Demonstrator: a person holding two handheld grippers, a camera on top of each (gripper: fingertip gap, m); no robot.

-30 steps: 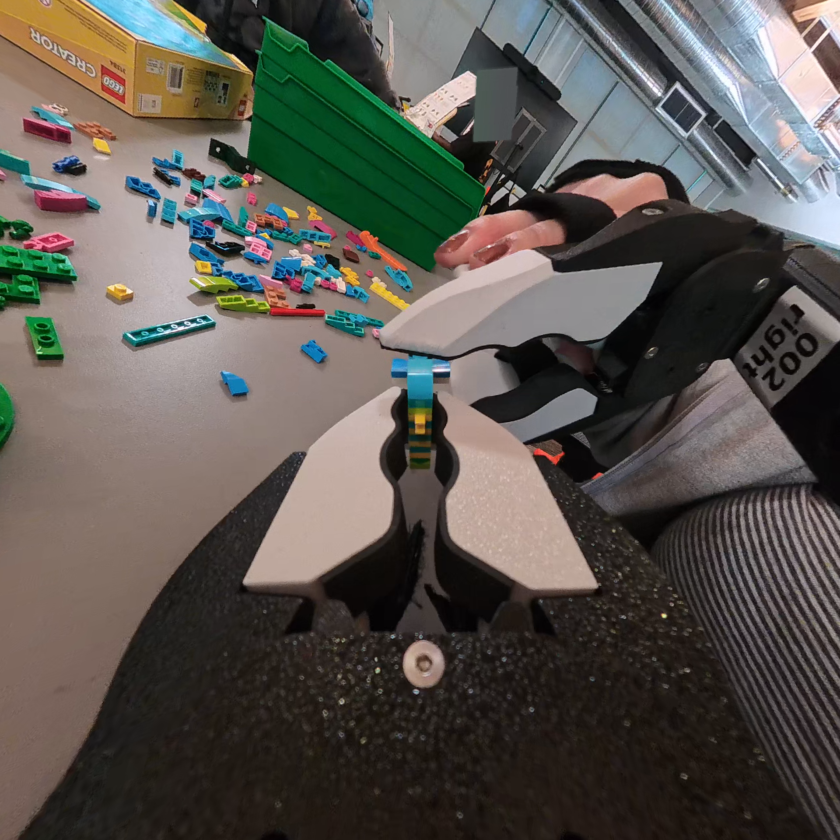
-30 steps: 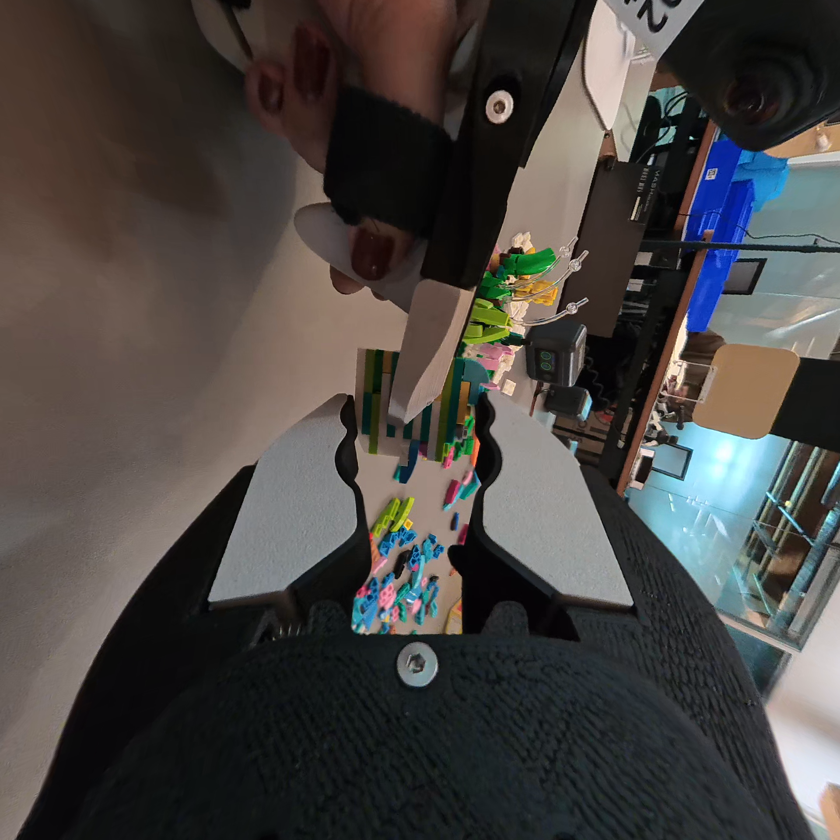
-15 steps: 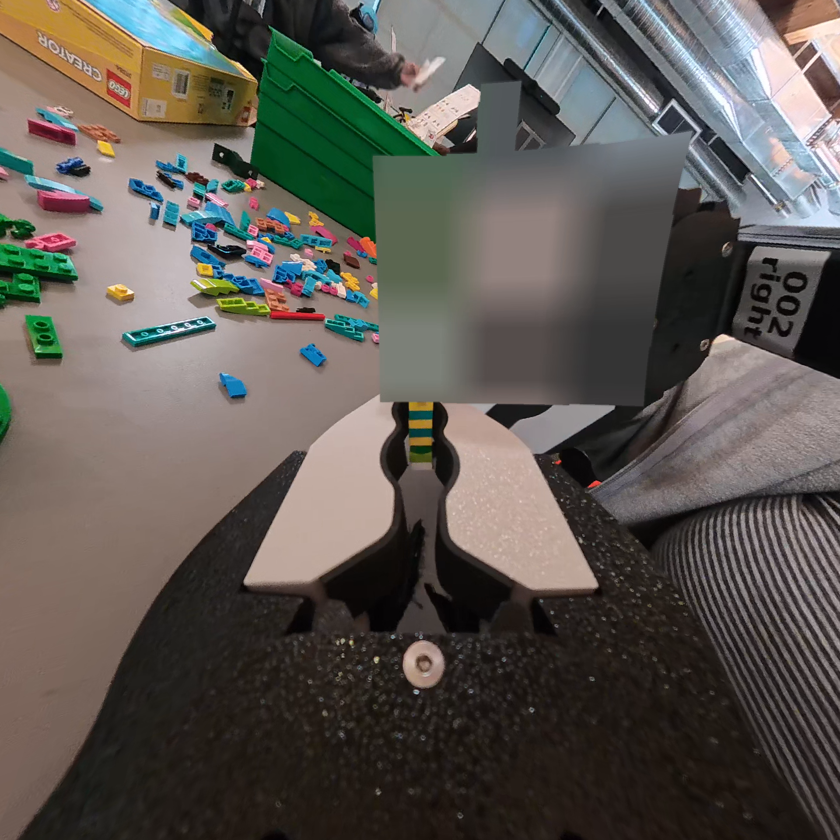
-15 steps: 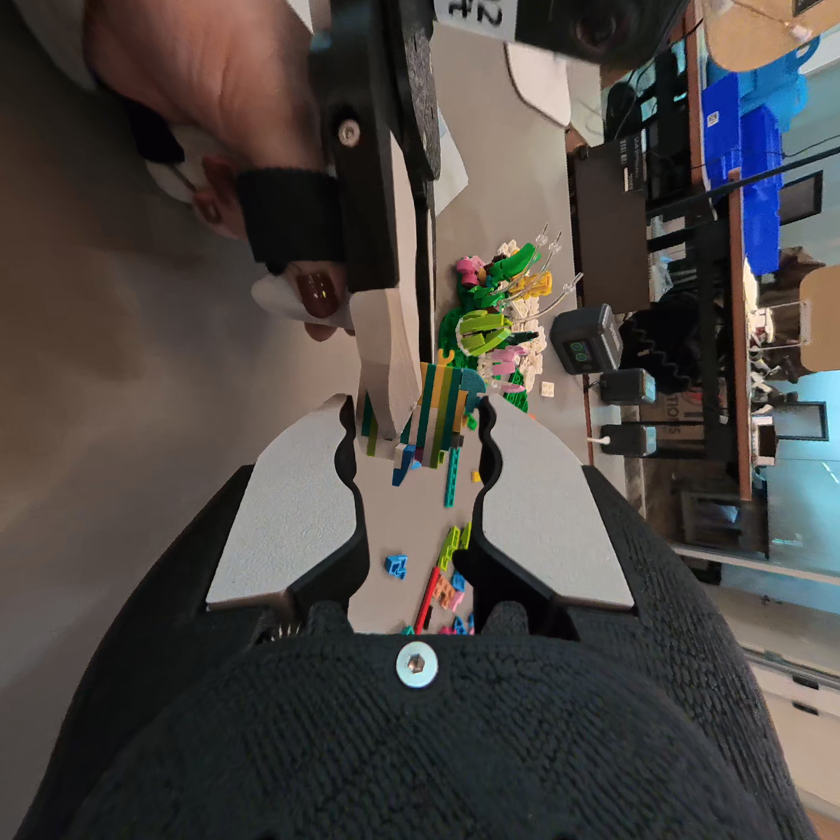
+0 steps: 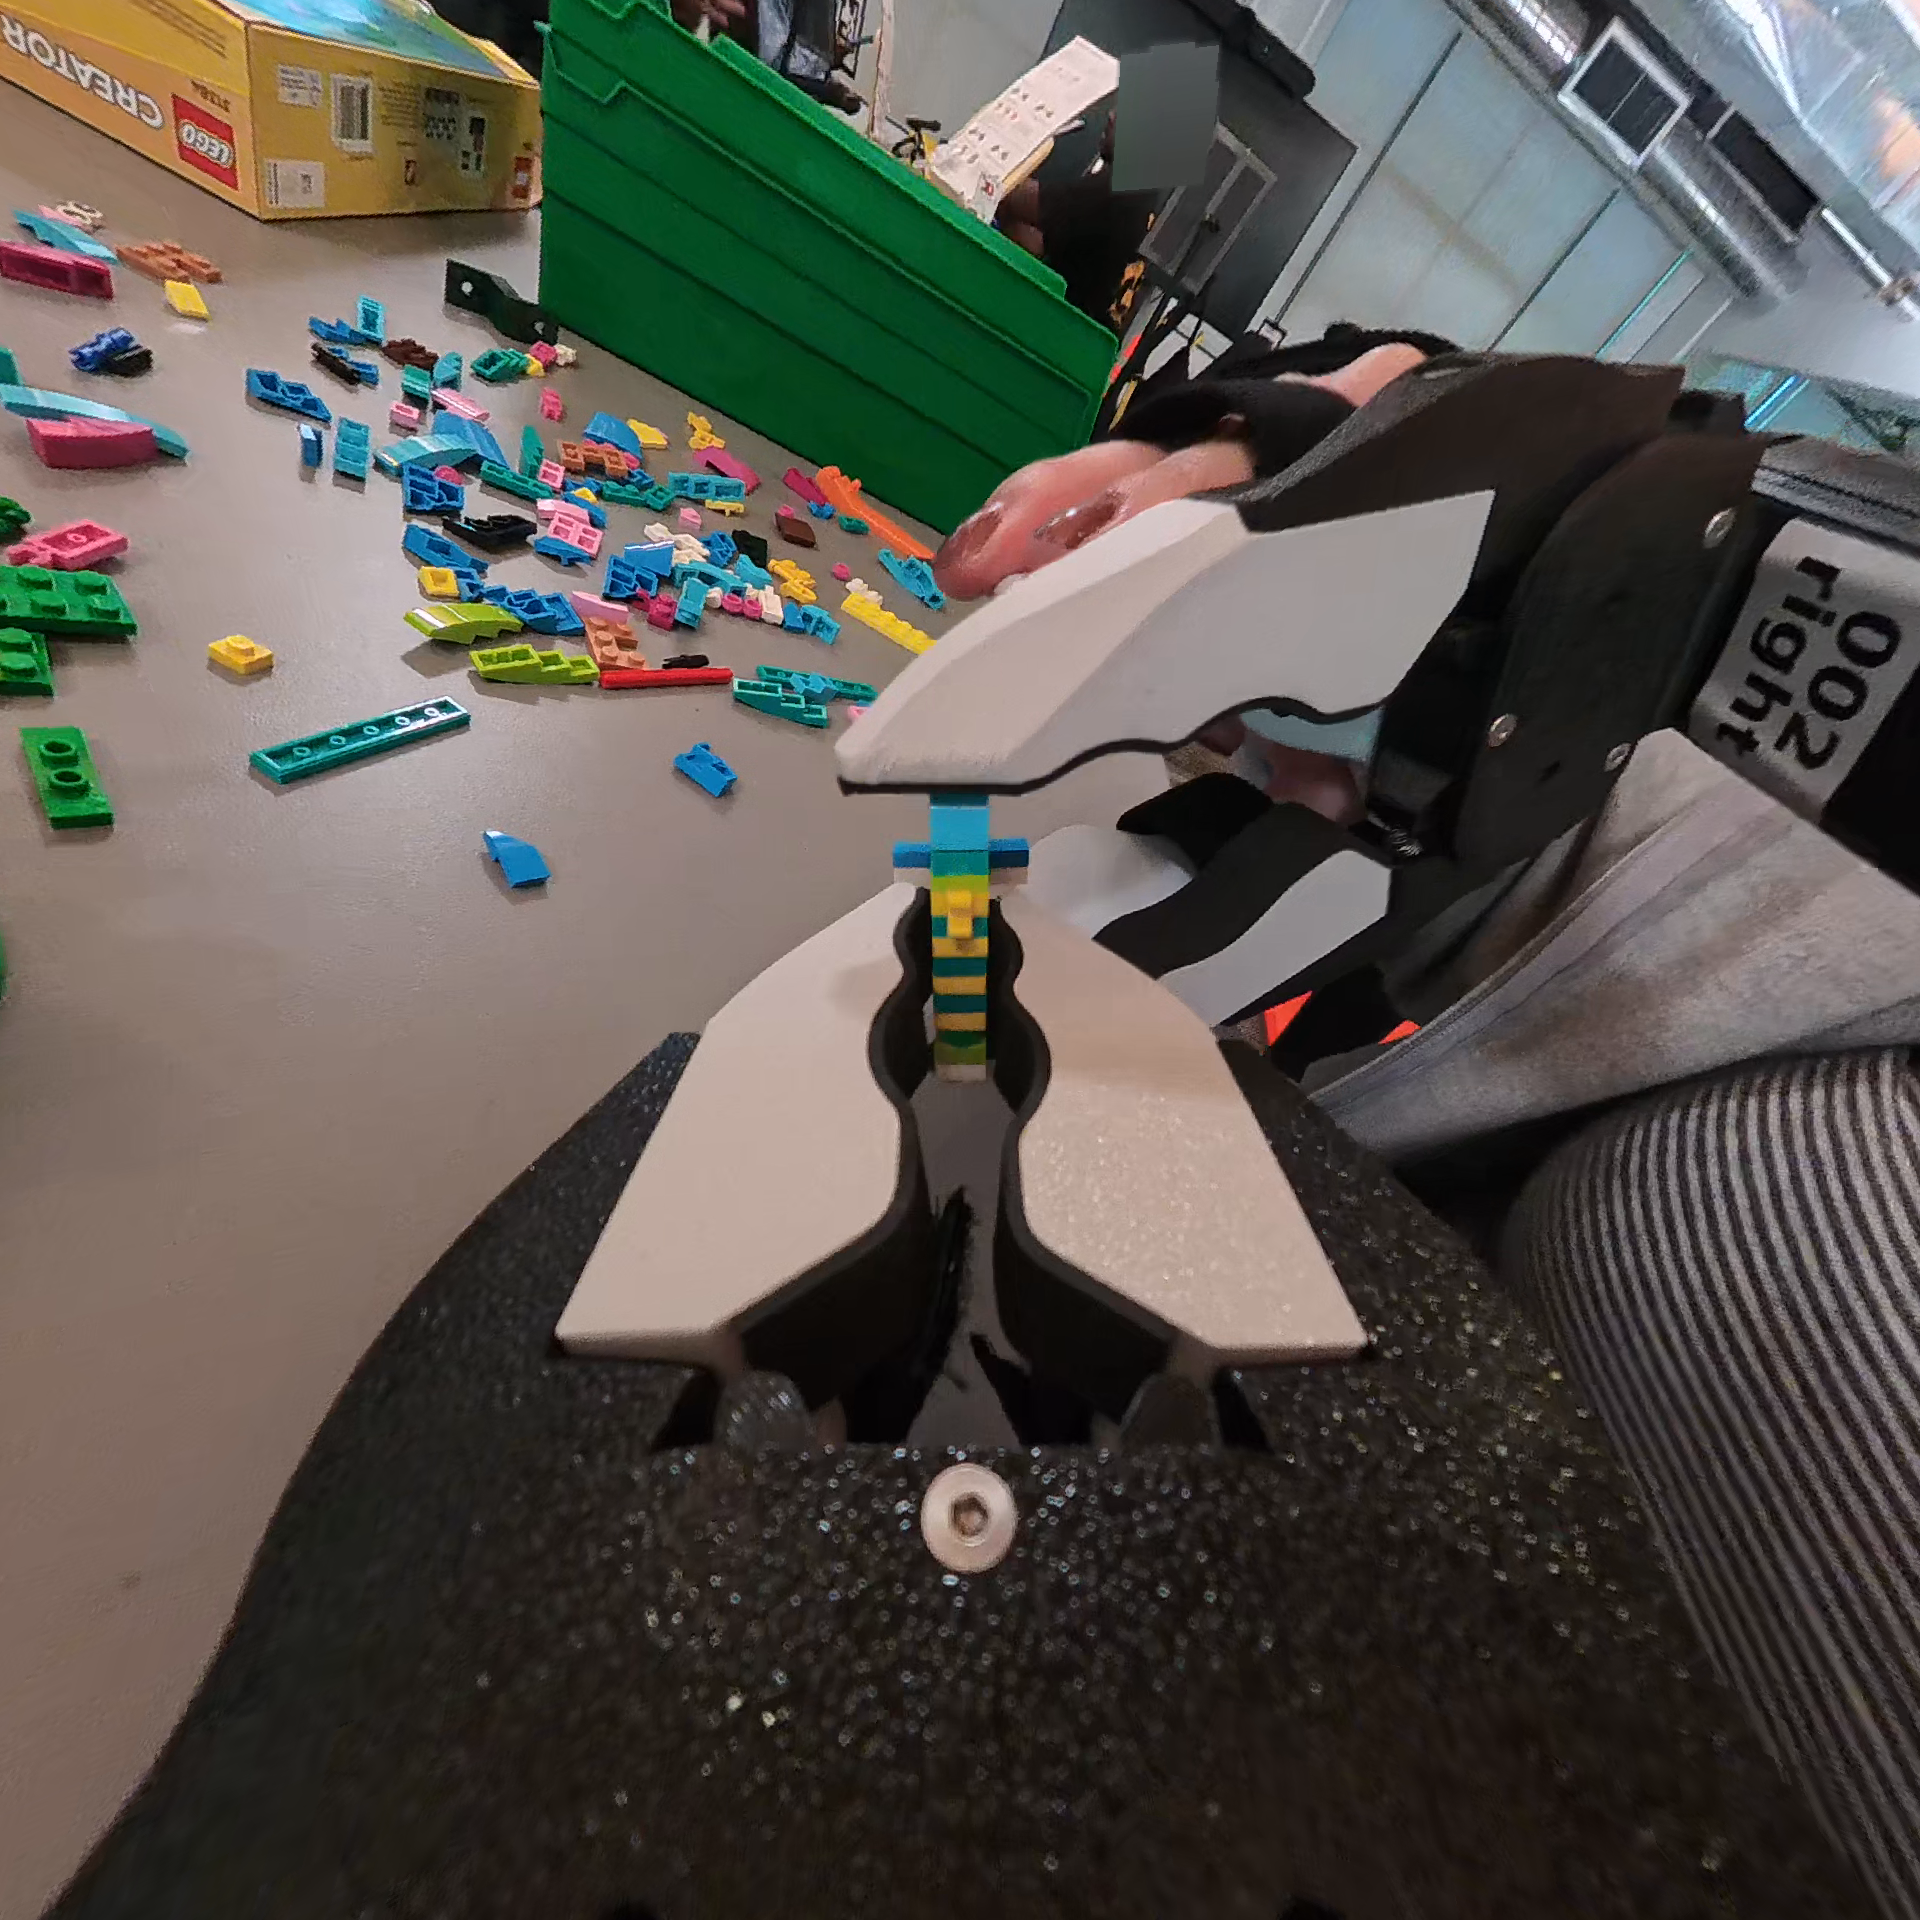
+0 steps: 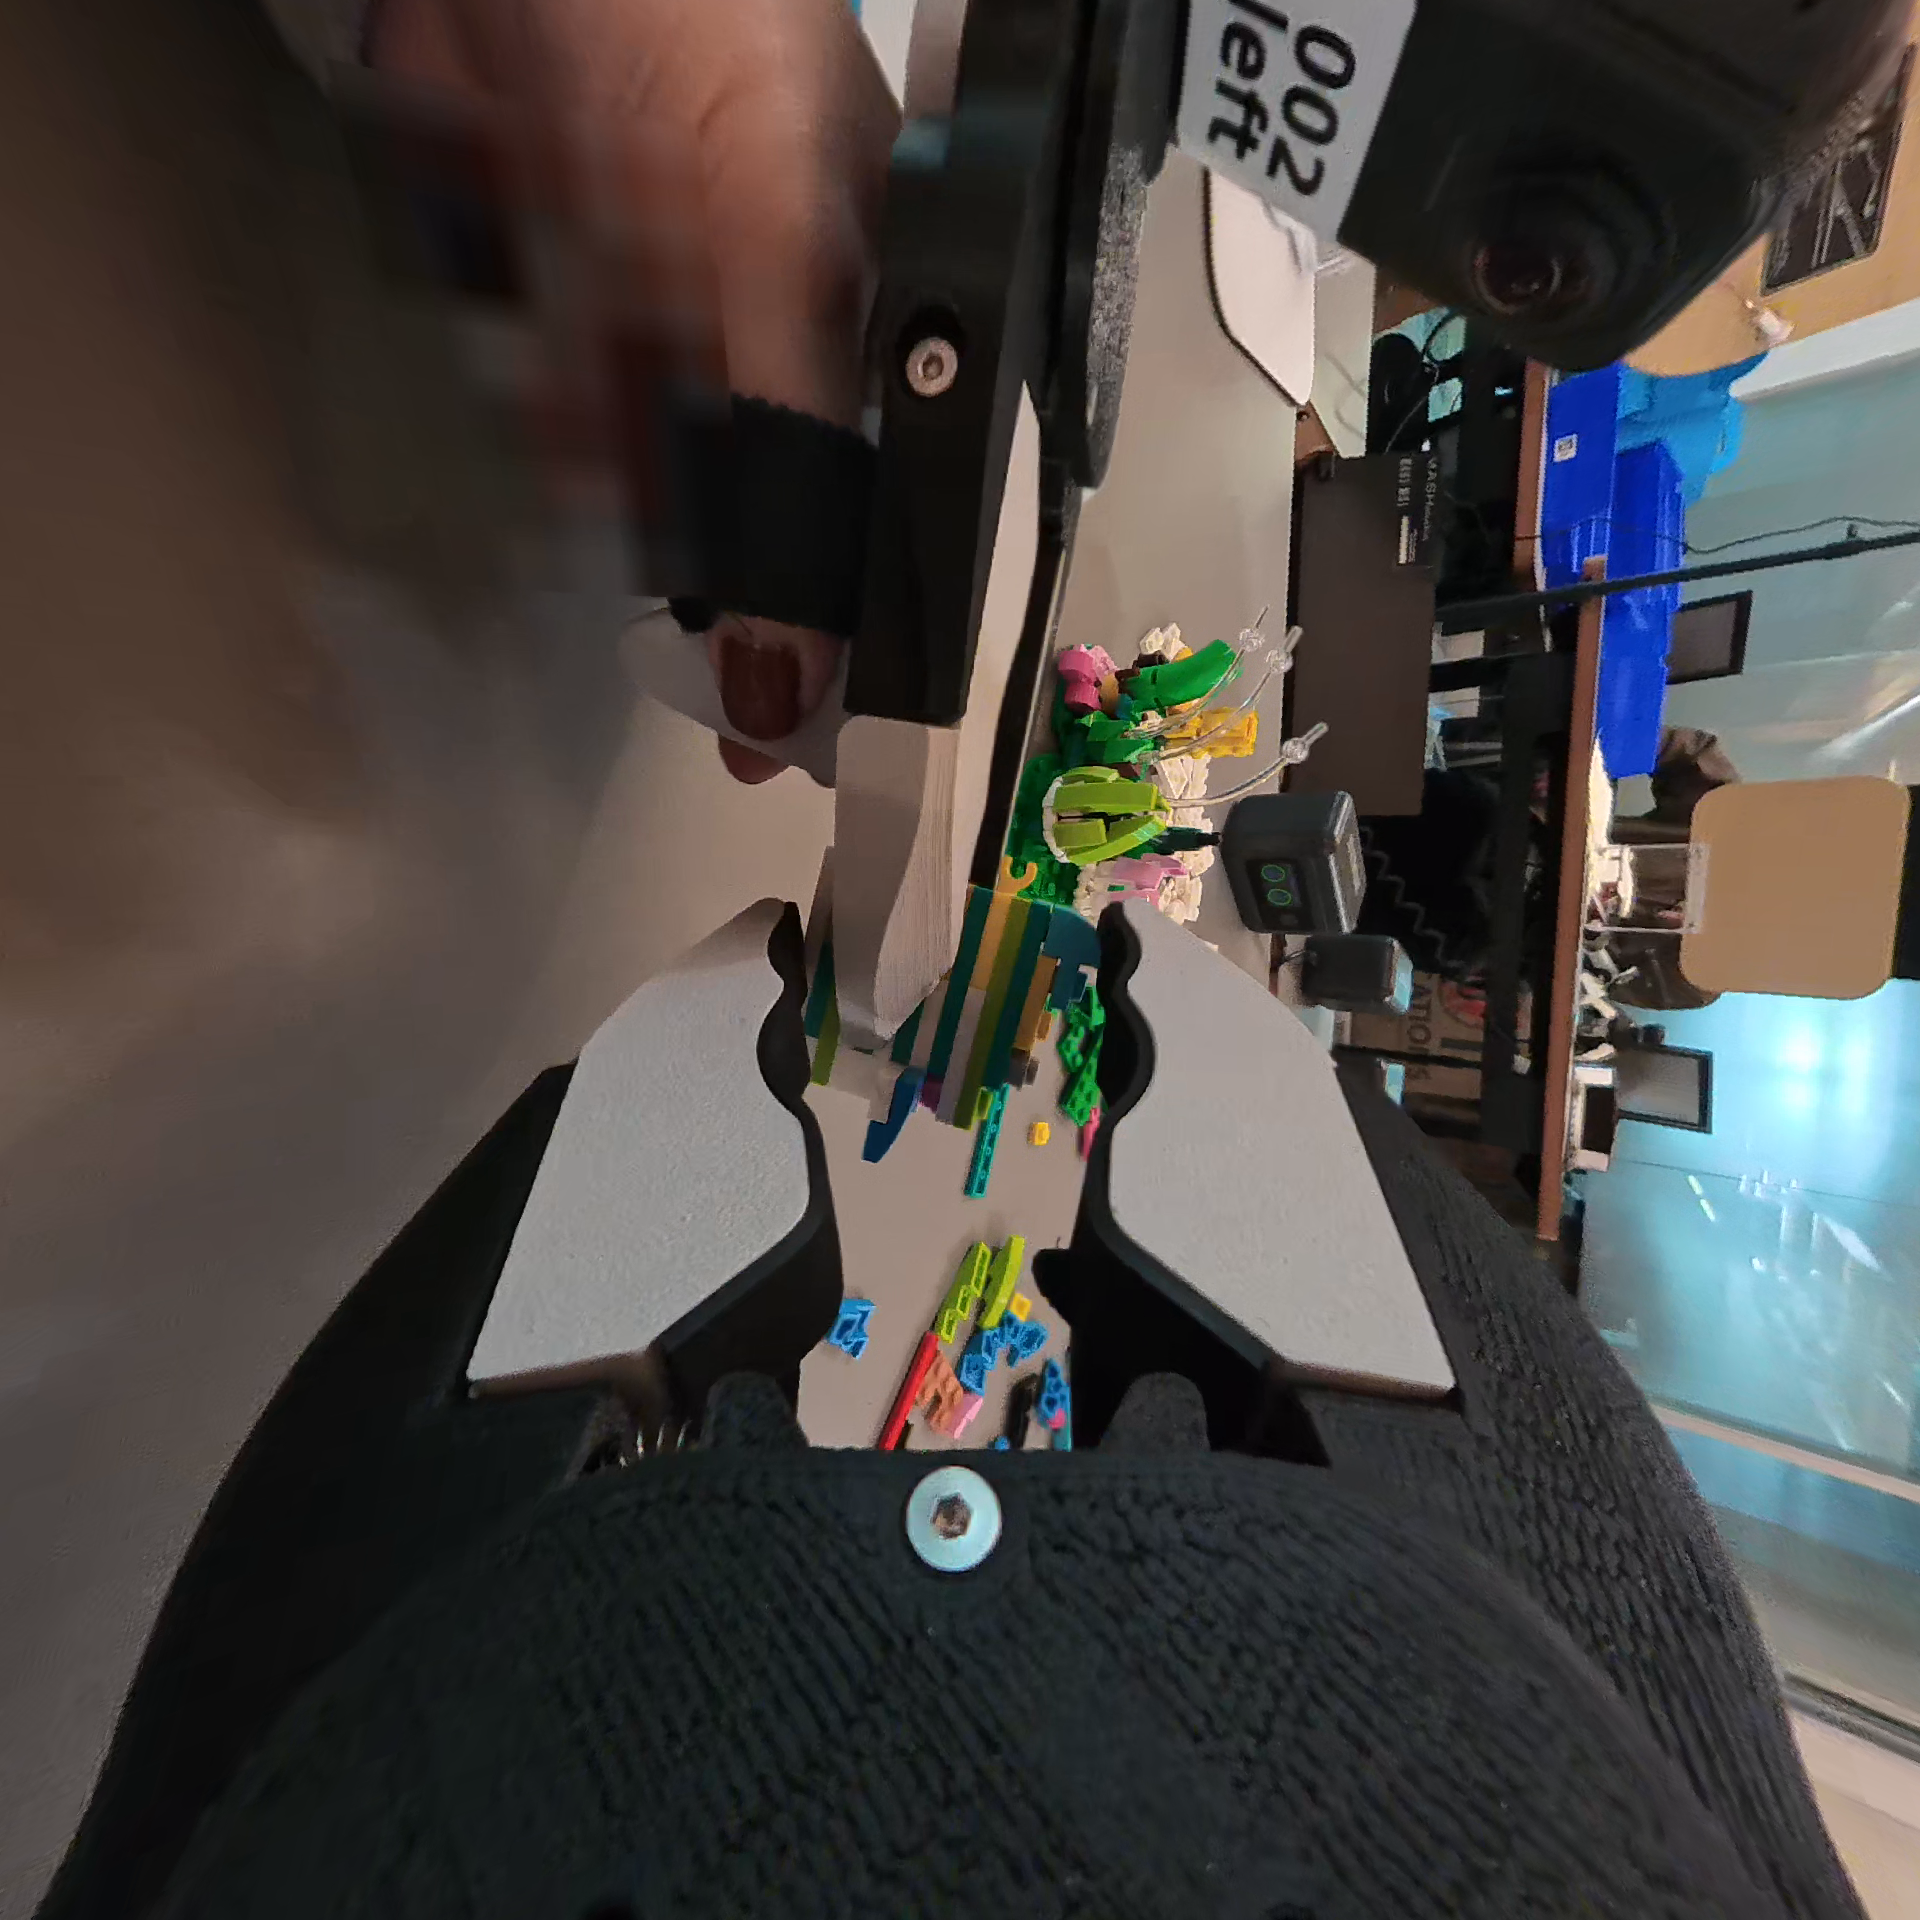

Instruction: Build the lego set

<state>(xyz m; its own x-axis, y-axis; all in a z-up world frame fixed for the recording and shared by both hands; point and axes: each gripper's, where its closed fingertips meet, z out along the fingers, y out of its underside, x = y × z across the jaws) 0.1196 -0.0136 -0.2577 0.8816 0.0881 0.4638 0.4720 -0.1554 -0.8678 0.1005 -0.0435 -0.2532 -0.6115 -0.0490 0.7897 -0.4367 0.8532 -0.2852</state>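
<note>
Lego stack (image 5: 958, 966) clamped upright in left hand-held gripper (image 5: 958, 914).

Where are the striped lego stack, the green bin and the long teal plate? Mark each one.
striped lego stack (image 5: 961, 971): left wrist view, on its yellow and teal bands between the left claw's fingers.
green bin (image 5: 790, 281): left wrist view, on its front wall.
long teal plate (image 5: 358, 739): left wrist view, mid-length on its studded top.

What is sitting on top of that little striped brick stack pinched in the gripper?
A finger of the right gripper rests on the light blue piece capping the striped stack, which the left gripper pinches. The stack's lower end is hidden between the left fingers.
</note>
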